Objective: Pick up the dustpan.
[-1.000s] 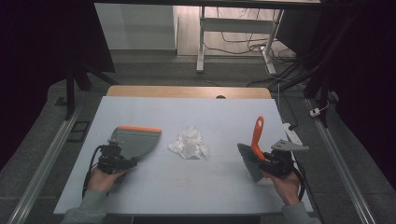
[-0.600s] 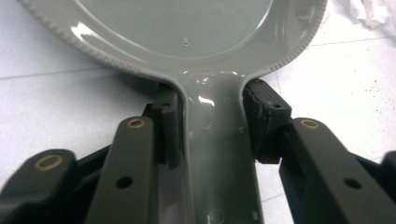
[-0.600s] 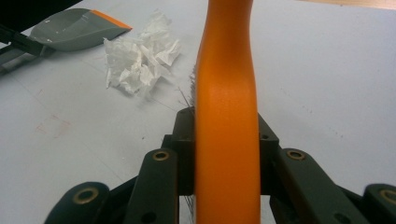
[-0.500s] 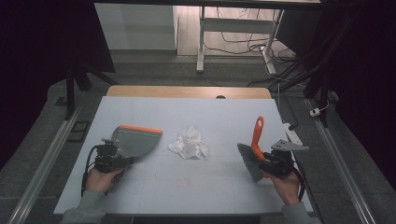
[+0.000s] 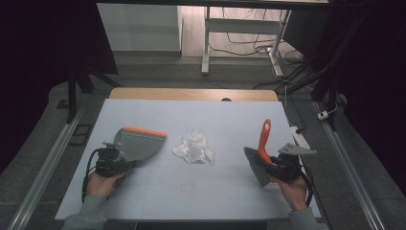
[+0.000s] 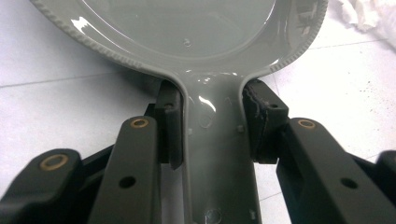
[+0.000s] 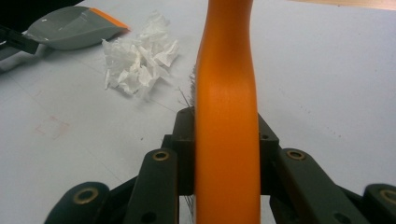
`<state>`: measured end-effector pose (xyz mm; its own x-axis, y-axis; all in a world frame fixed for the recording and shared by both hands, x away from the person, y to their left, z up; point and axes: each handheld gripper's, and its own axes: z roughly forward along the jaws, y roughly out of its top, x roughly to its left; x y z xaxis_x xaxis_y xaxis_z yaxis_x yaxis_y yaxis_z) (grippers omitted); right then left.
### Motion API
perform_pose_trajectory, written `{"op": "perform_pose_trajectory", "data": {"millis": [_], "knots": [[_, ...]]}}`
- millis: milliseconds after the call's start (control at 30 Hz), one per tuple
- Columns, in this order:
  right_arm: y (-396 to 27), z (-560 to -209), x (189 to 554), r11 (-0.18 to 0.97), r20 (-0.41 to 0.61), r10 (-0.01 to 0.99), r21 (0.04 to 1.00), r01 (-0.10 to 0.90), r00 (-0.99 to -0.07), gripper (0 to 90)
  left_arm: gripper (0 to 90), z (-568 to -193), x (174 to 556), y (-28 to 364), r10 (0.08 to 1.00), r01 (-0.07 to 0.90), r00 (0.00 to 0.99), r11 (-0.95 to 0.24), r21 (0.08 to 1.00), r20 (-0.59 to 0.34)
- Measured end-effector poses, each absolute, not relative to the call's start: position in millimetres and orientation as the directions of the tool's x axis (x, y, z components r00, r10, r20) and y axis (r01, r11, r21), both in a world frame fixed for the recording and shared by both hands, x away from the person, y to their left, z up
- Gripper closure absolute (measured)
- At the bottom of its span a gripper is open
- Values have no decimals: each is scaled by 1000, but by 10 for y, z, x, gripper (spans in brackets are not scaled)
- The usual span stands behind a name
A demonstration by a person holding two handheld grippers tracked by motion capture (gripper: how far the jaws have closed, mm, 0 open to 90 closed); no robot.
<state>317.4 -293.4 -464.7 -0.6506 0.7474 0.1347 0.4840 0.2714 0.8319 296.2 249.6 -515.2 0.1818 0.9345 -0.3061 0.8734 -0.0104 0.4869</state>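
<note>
At the lower left of the high view, a person's left hand [image 5: 101, 183] holds the left gripper [image 5: 125, 163], whose jaws have just closed and now clamp the grey handle of a dustpan [image 5: 139, 144]. In the left gripper view the pads press both sides of that handle just below where it widens into the pan. The dustpan's long axis runs from the gripper toward the upper right of the frame, and its orange-edged mouth faces away from the person. The pan seems to rest flat on the table, though the angle leaves that unsure.

At the lower right, the right hand [image 5: 294, 190] holds the right gripper [image 5: 268, 165], clenched on the orange handle of a brush [image 5: 261, 152]. The handle stands nearly upright, its tip pointing to the top of the frame, and the grey bristle head angles down and left toward the tabletop.

Both forearms enter from the bottom edge, well apart.

Between the two tools, in the middle of the frame, lies a crumpled white paper wad [image 5: 193, 148], nearer the dustpan's mouth than the brush.

The table [image 5: 225, 117] has a pale blue-white top with a wooden strip along its far edge. Beyond it are a grey floor, a white table leg frame [image 5: 207, 40] and loose cables [image 5: 249, 33] in a dim room.
</note>
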Motion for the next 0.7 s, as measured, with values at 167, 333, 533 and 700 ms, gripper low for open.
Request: {"op": "perform_pose_trajectory", "data": {"millis": [167, 333, 533, 700], "knots": [[-2957, -4640, 3176, 260, 139, 754, 834, 486, -642, 703, 618, -5123, 2951, 2510, 931, 862, 199, -18, 506, -307], [-2956, -4635, 3173, 257, 143, 751, 836, 485, -644, 703, 618, -5080, 2931, 2514, 930, 846, 221, -32, 532, -295], [-2949, -4626, 3172, 259, 140, 750, 837, 482, -646, 703, 618, -5010, 2896, 2524, 923, 813, 273, -70, 578, -272], [-2956, -4617, 3171, 253, 142, 750, 841, 478, -646, 703, 618, -4965, 2872, 2572, 918, 794, 293, -77, 604, -268]]}}
